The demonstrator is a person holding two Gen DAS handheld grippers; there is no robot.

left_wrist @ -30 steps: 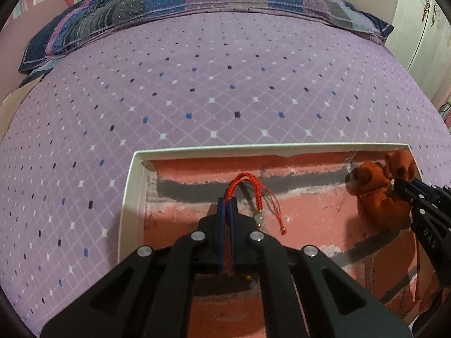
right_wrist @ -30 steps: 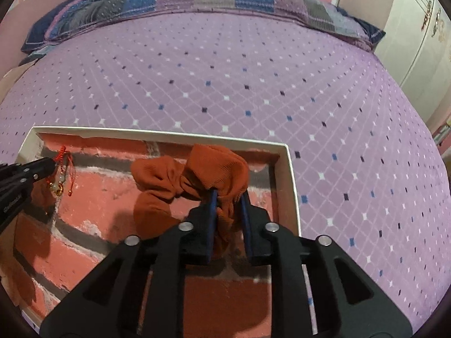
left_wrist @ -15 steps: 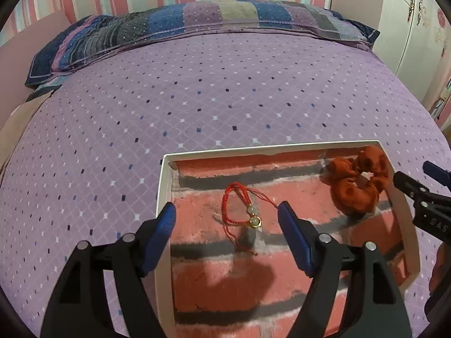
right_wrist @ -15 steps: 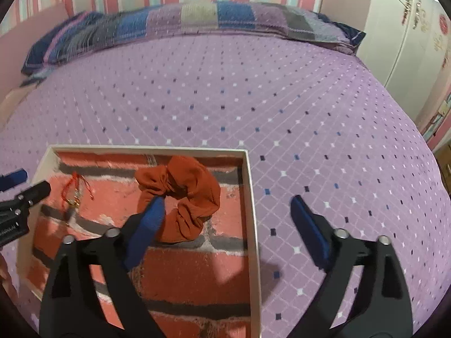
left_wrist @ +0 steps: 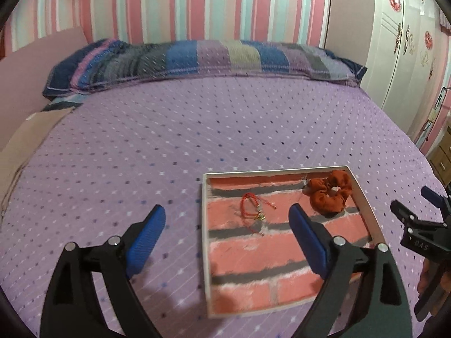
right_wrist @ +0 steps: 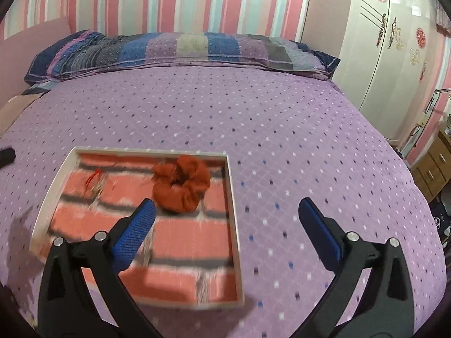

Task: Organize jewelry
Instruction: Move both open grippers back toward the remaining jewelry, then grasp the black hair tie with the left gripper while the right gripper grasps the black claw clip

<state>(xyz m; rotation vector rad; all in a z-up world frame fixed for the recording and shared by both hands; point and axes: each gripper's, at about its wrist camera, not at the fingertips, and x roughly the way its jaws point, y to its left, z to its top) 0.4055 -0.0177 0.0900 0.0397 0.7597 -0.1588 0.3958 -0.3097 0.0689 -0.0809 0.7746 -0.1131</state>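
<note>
Both tools are up off the work and empty here. The left tool [left_wrist: 227, 219] hangs over the bed [left_wrist: 197, 129] with its blue pads spread wide apart, nothing between them; its left pad sits above the purple bedspread and its right pad above the tray [left_wrist: 204, 242]. The right tool [right_wrist: 225, 211] is also wide apart and holding nothing, its left pad over the tray's near half and its right pad out over bare bedspread to the right. The tray is a shallow white-rimmed box with a red brick pattern on its floor, lying flat on the bed. Inside it, the red string bracelet [left_wrist: 252, 209] lies loose in the far left part, small gold beads at its near end, touching neither tool. The orange scrunchie [left_wrist: 329, 195] rests in the far right corner, close against the right rim, well apart from the bracelet. From the right wrist view the same layout holds: bracelet [right_wrist: 94, 181] left, scrunchie [right_wrist: 181, 187] right of it, though the bracelet is blurred there. The right tool's black body [left_wrist: 422, 233] shows at the right edge of the left wrist view, beside the tray. A long patchwork pillow [right_wrist: 180, 49] runs across the far end of the bed, under striped wallpaper [right_wrist: 169, 2], with a white wardrobe [right_wrist: 394, 42] on the right.
</note>
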